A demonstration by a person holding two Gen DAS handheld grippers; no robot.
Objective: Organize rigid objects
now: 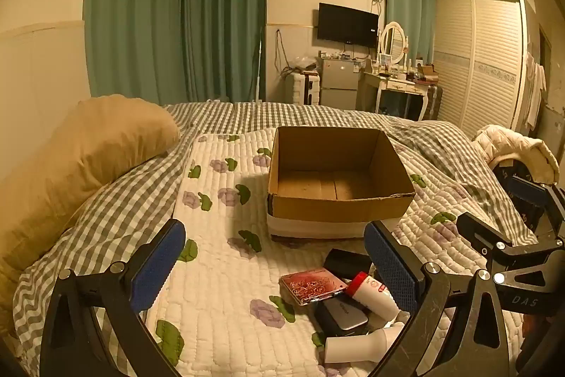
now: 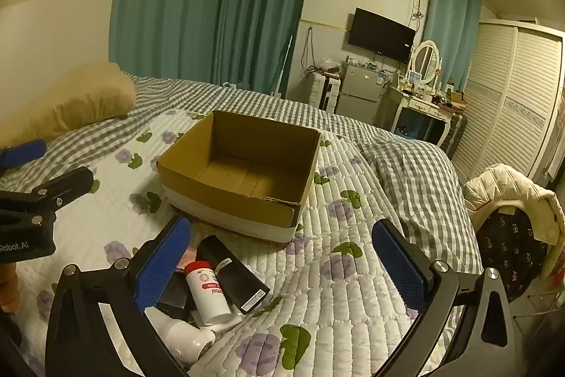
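An open empty cardboard box point(image 1: 339, 200) stands on the quilted bed; it also shows in the right wrist view point(image 2: 229, 196). In front of it lies a pile: a red patterned tin point(image 1: 312, 285), a white bottle with a red cap point(image 1: 372, 295) point(image 2: 208, 292), a black box point(image 1: 346, 262) point(image 2: 233, 274), a silver-black device point(image 1: 344, 315) and a white tube point(image 1: 356, 345) point(image 2: 183, 338). My left gripper point(image 1: 275, 267) is open and empty, above the quilt left of the pile. My right gripper point(image 2: 282, 267) is open and empty, right of the pile.
A tan pillow point(image 1: 84, 158) lies at the left on the checked bedding. A chair with a cream jacket point(image 2: 512, 200) stands beside the bed on the right. Green curtains, a wardrobe, a fridge and a dressing table are far behind.
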